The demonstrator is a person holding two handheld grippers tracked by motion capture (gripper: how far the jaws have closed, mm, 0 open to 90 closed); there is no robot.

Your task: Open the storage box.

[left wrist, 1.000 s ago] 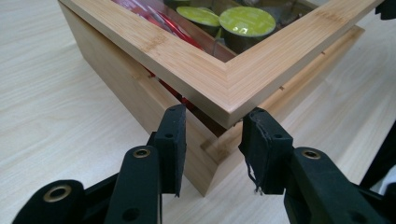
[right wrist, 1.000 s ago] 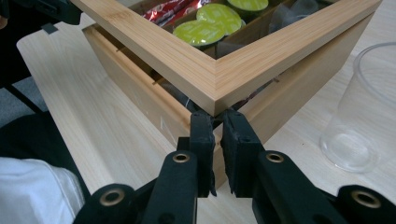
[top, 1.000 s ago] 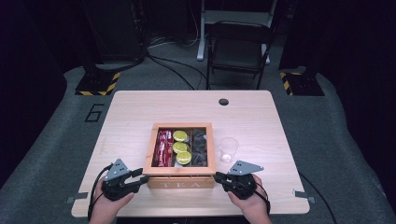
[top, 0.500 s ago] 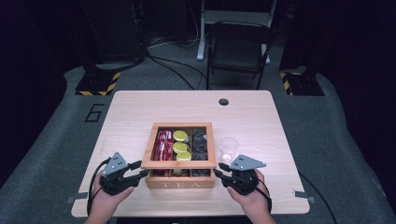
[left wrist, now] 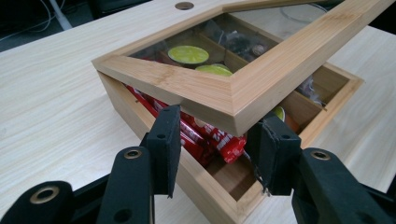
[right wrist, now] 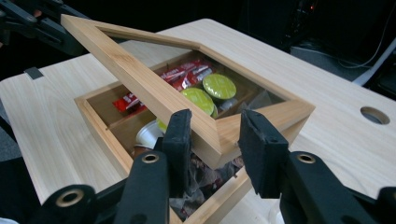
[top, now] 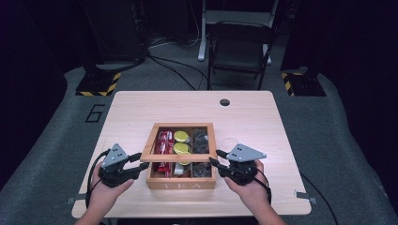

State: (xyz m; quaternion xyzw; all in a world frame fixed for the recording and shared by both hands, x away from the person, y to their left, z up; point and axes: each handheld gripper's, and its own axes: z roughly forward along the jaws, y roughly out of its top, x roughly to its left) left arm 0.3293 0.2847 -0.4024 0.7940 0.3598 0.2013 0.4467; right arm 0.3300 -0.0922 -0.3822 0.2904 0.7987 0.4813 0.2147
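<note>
- A wooden tea box [top: 181, 180] sits toward the near edge of the tabletop [top: 263, 112], about midway between the left and right edges; the word TEA shows on its front wall
- Its glass-paned lid [top: 155, 157] is lifted at the front, tilted up off the box, with a gap open between lid frame and box rim along the near side
- The left tongs [top: 139, 161] hold the lid's near left corner; in the left gripper view the two black pads [left wrist: 167, 140] stand either side of that corner of the frame; the jaws have just been opening a little, and I cannot tell whether the pads press on the wood
- The right tongs [top: 215, 157] are at the lid's near right corner; in the right gripper view the corner [right wrist: 219, 135] lies between the pads, the left one against the frame, the right one apart from it; these jaws have just been opening too
- Inside: red packets [top: 164, 143] in the left compartments, yellow-green capsules [top: 181, 137] in the middle, dark wrapped pieces [top: 201, 137] on the right
- A clear plastic cup [top: 230, 143] stands just beside the box's right side, behind the right tongs
</note>
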